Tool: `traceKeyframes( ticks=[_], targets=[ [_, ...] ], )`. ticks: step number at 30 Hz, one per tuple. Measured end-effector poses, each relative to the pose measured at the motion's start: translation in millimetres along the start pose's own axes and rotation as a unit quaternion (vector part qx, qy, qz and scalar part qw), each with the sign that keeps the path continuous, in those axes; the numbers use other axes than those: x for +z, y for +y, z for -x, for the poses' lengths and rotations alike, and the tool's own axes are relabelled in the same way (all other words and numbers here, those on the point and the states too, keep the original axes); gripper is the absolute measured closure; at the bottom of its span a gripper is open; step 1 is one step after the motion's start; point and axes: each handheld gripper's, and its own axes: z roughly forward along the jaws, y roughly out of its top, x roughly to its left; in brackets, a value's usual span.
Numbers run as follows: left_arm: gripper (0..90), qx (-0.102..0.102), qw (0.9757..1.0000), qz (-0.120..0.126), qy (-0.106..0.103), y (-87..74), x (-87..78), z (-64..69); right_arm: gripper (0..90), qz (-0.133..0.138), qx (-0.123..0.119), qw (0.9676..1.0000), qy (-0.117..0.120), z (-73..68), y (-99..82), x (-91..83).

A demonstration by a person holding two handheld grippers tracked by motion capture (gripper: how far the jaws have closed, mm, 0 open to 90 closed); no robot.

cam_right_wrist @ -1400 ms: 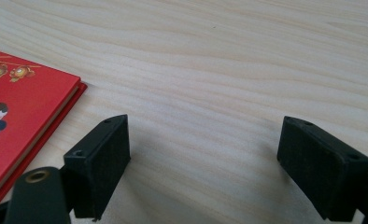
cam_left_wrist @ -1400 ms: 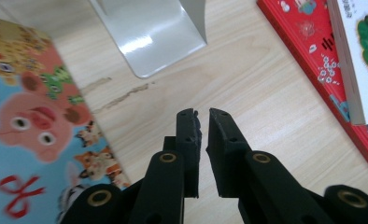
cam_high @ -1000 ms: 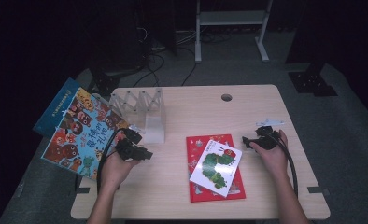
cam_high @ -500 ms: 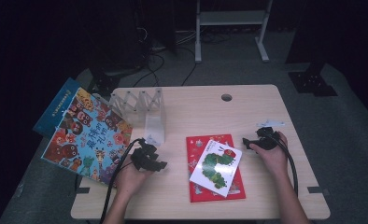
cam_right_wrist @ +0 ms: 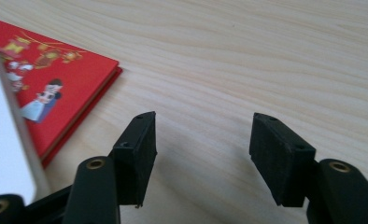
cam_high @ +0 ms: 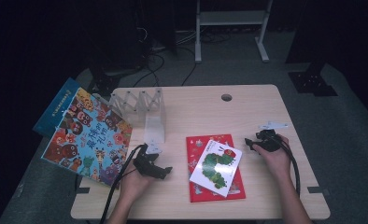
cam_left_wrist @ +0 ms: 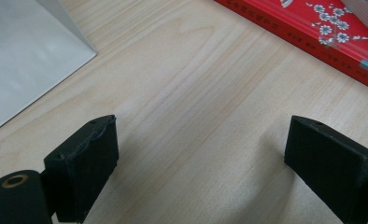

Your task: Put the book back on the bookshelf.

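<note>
My left gripper (cam_high: 165, 171) lies low over the table left of centre, pointing right. In the left gripper view my left gripper (cam_left_wrist: 201, 140) is open, its jaws have just been opening, and only bare wood lies between them. A red book (cam_high: 212, 186) lies flat with a white caterpillar book (cam_high: 217, 165) on top. My right gripper (cam_high: 249, 143) sits just right of these books, pointing left. Seen in its own view, the right gripper (cam_right_wrist: 203, 130) is open over bare wood; its jaws have just been closing with nothing between them.
A colourful picture book (cam_high: 86, 135) overhangs the table's left edge, on top of a blue book (cam_high: 56, 109). A clear folding rack (cam_high: 140, 100) with a white panel (cam_high: 154, 128) stands at the back left. A cable hole (cam_high: 226, 97) is near the far edge.
My left gripper has come away from the picture book's right edge, moving right, lower and nearer the person. The right hand has stayed in place.
</note>
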Motion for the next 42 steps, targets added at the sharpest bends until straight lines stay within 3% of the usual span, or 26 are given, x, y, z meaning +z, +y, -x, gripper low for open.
traceKeyframes(
  ticks=[5, 12, 20, 31, 42],
  targets=[
    [5.8, 0.01, 0.9994, 0.033, -0.01, -6.0, 3.2, -3.4, 41.9, 0.003, -0.006, 0.9998, 0.018, -3.6, -0.3, -9.2],
    [1.4, 0.002, 0.9996, 0.029, -0.003, -4.8, 5.5, -4.4, 41.8, 0.006, -0.018, 0.9985, 0.051, -10.8, -0.4, -25.4],
    [0.0, 0.012, 0.9995, 0.025, -0.012, -3.5, 6.9, -4.6, 40.2, 0.011, -0.042, 0.9959, 0.079, -26.6, -3.9, -35.5],
    [0.0, 0.012, 0.9995, 0.025, -0.012, -3.5, 6.9, -4.6, 38.8, 0.01, -0.08, 0.9891, 0.123, -49.5, -19.8, -54.1],
    [0.0, 0.012, 0.9995, 0.026, -0.012, -3.5, 6.9, -4.6, 37.5, 0.01, -0.103, 0.9813, 0.162, -66.0, -38.2, -69.2]
  ],
)
